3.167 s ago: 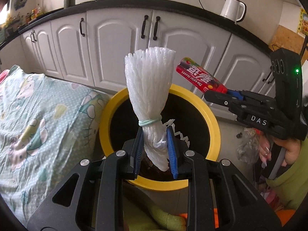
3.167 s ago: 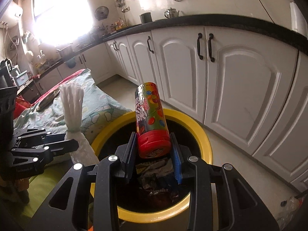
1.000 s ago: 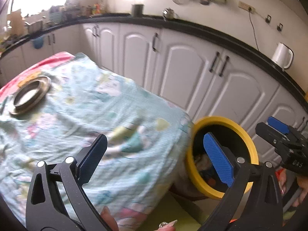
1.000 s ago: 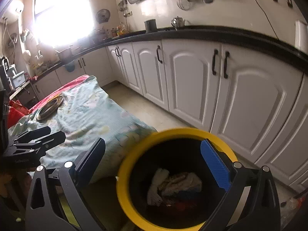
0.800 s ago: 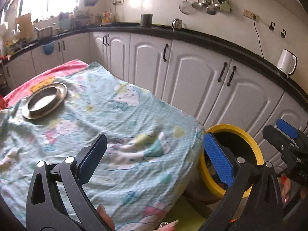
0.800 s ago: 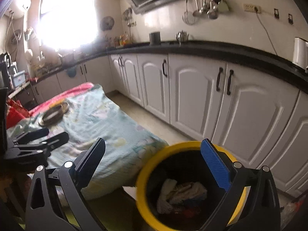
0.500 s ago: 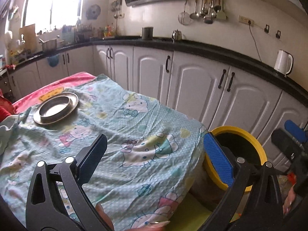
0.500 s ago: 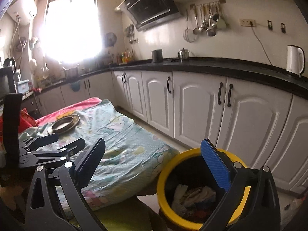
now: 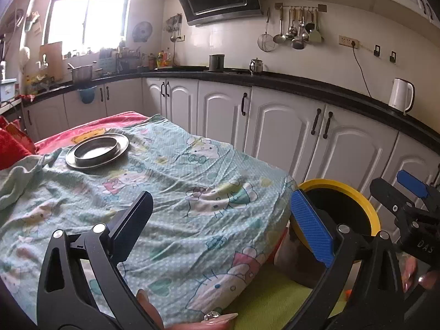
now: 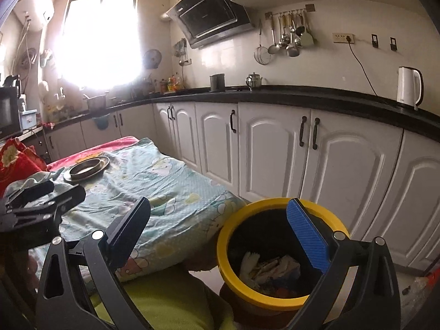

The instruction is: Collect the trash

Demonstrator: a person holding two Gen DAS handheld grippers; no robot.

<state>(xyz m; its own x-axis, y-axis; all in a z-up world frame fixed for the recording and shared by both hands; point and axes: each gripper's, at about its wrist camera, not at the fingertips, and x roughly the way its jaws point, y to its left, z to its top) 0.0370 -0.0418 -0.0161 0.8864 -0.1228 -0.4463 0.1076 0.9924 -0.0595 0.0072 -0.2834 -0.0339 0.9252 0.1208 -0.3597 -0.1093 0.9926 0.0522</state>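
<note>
Yellow bin [image 10: 275, 299] holds crumpled trash [image 10: 271, 268] (metal plate [image 9: 97, 154] bare).

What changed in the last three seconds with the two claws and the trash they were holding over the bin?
Both let go: the left claw dropped the white foam net, the right claw the red candy tube. Both now stand open and empty, pulled back and up from the yellow-rimmed bin, where trash lies. Unchanged: the metal plate rests on the cartoon-print cloth.
</note>
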